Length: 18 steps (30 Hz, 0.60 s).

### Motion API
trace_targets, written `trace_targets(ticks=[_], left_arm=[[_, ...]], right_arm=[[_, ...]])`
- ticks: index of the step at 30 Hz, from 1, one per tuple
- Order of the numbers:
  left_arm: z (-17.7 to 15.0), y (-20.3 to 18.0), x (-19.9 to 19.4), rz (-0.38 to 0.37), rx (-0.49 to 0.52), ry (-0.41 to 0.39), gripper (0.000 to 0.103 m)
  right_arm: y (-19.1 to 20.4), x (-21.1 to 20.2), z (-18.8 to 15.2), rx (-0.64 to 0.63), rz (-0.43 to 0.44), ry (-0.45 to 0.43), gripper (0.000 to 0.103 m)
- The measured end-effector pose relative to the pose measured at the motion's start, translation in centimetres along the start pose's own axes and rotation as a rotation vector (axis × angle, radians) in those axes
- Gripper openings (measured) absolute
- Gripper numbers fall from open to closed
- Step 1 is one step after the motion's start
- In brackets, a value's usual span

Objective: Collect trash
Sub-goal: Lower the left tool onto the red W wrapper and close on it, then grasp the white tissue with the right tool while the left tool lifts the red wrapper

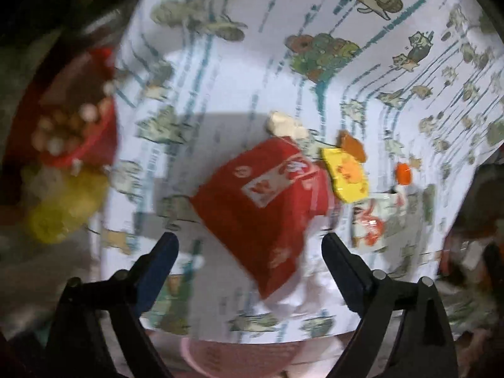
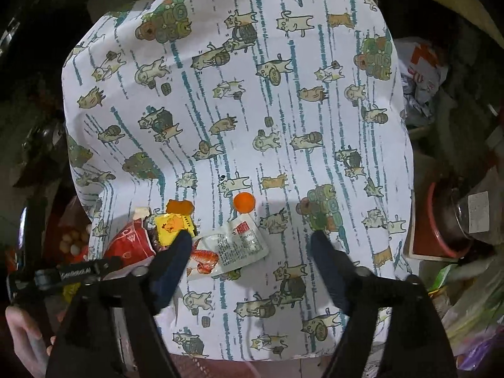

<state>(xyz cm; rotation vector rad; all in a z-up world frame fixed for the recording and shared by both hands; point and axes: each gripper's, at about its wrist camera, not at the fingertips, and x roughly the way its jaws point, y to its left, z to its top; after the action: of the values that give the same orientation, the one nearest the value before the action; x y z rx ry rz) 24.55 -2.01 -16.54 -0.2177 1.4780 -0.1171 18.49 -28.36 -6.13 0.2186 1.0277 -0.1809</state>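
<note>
We look down on a white tablecloth printed with cartoon cats and teal streaks (image 2: pixel 252 119), with a small heap of trash lying on it.

Our left gripper (image 1: pixel 249 245) hangs over the heap with its jaws standing wide apart and nothing pressed between them. Straight ahead of its fingertips, partly between them, lies a crumpled red foil snack bag with white print (image 1: pixel 267 204). Beyond the bag's far right corner sit a small yellow wrapper (image 1: pixel 346 176) and a flat orange-brown scrap (image 1: pixel 352 145), and just past its far edge a pale cream lump (image 1: pixel 283 124). Off the right fingertip lies a white sachet with a red fish picture (image 1: pixel 375 217), and beyond that a small round orange cap (image 1: pixel 403 173). This view is blurred.

Our right gripper (image 2: pixel 252 242) also has its jaws spread apart, empty. The white sachet lies just inside its left finger (image 2: pixel 176 249), whose tip covers a corner of the yellow wrapper. The orange cap rests ahead, between the two fingertips. The red bag is left of the left finger. A hand (image 2: pixel 22 340) shows at the lower left edge.
</note>
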Motion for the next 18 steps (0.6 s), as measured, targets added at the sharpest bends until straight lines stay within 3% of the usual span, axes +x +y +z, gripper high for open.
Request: trace_targets(ticks=[1, 3, 8, 9, 13, 18], left_arm=[[0.1, -0.1, 0.1, -0.023, -0.002, 0.002, 0.077], [0.3, -0.5, 0.1, -0.005, 0.005, -0.010, 0.047], [0.4, -0.8, -0.7, -0.024, 0.016, -0.045, 0.032], [0.3, -1.1, -1.1, -0.030, 0.026, -0.059, 0.025], [-0.3, -2.1, -3.5, -0.073, 0.098, -0.123, 0.020], [-1.5, -2.3, -6.8, -0.066, 0.145, -0.246, 0.018]], right_arm=[[0.0, 0.0, -0.1, 0.002, -0.001, -0.006, 0.085], [-0.2, 0.1, -0.2, -0.007, -0.034, -0.015, 0.085], [-0.7, 0.0, -0.5, -0.028, -0.086, -0.026, 0.085], [-0.9, 0.0, -0.5, -0.024, -0.084, -0.024, 0.085], [-1.3, 0.0, -0.8, -0.032, -0.116, -0.020, 0.085], [-1.2, -0.1, -0.8, -0.037, -0.115, -0.021, 0.085]])
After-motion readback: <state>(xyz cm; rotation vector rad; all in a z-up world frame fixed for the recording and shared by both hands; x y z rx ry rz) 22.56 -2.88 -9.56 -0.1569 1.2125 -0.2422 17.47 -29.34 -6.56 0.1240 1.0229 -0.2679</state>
